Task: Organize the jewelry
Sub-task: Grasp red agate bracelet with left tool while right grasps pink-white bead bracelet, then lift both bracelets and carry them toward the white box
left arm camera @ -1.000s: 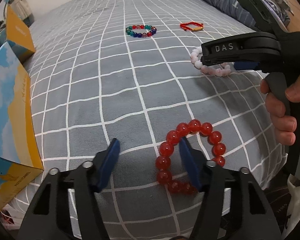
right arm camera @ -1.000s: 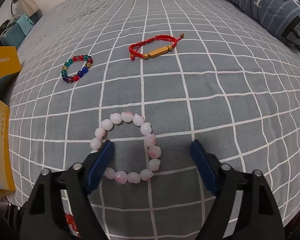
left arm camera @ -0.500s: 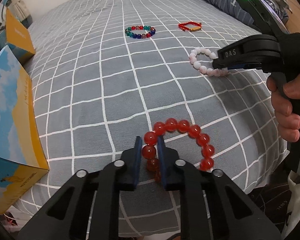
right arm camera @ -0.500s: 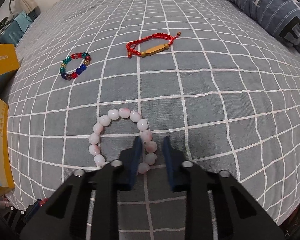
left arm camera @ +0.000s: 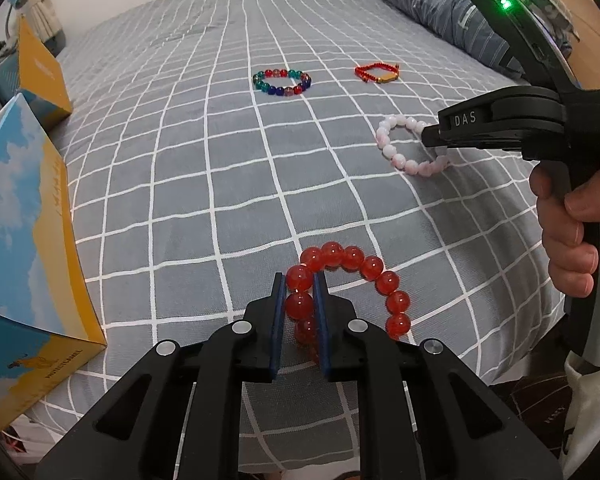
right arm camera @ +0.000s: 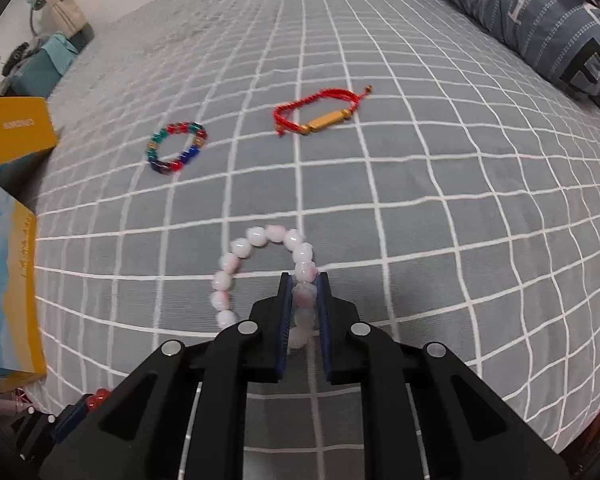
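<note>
Left hand-held gripper (left arm camera: pixel 300 300) clamped on red bracelet (left arm camera: pixel 356 280), right hand-held gripper (right arm camera: pixel 304 300) clamped on pink bracelet (right arm camera: pixel 260 276), both low over the bed (left arm camera: pixel 220 180). Light, floppy, slippery beads, probably; best pinched across one strand.

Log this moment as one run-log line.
left gripper: shut on red bead bracelet | right gripper: shut on pink bead bracelet | both on bedspread

The left hand-held gripper (left arm camera: pixel 300 292) is angled steeply downward, its pads clamped together. The right hand-held gripper (right arm camera: pixel 303 292) is likewise clamped, gripped by a hand (left arm camera: pixel 568 232).
</note>
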The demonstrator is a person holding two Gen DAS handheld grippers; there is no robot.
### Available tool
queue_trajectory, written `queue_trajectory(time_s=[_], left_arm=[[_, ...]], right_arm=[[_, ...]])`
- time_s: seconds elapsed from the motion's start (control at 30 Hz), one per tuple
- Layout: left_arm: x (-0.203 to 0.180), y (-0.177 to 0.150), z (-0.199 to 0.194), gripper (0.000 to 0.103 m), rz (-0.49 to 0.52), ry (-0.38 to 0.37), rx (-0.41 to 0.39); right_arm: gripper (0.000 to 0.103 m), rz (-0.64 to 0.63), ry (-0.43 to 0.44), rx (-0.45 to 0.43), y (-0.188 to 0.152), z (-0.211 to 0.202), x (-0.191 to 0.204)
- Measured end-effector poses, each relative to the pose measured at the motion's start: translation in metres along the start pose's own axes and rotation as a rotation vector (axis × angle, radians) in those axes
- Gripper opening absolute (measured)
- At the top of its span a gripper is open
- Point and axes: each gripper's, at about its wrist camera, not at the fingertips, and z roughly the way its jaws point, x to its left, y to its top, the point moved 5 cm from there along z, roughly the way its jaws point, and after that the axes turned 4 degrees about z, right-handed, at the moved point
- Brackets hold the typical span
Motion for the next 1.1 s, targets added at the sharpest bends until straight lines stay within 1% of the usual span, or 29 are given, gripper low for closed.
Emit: queue_trajectory(time_s=[0.3, 0.8, 1.1], left_arm=[[0.0, 0.004, -0.009, 0.013, -0.013, -0.012, -0.02], [0.005, 0.017, -0.035, 0.013, -0.044, -0.029, -0.082], [0.015, 0.029, -0.055, 0.013, -0.069, 0.003, -0.133]], right_arm=[[0.012, -0.003, 0.062, -0.052, 0.003, -0.021, 0.012], [0.012, -0.02, 0.107, -0.119, 0.007, -0.047, 0.021], [0.012, -0.019, 0.113, -0.148, 0.005, -0.06, 0.023]])
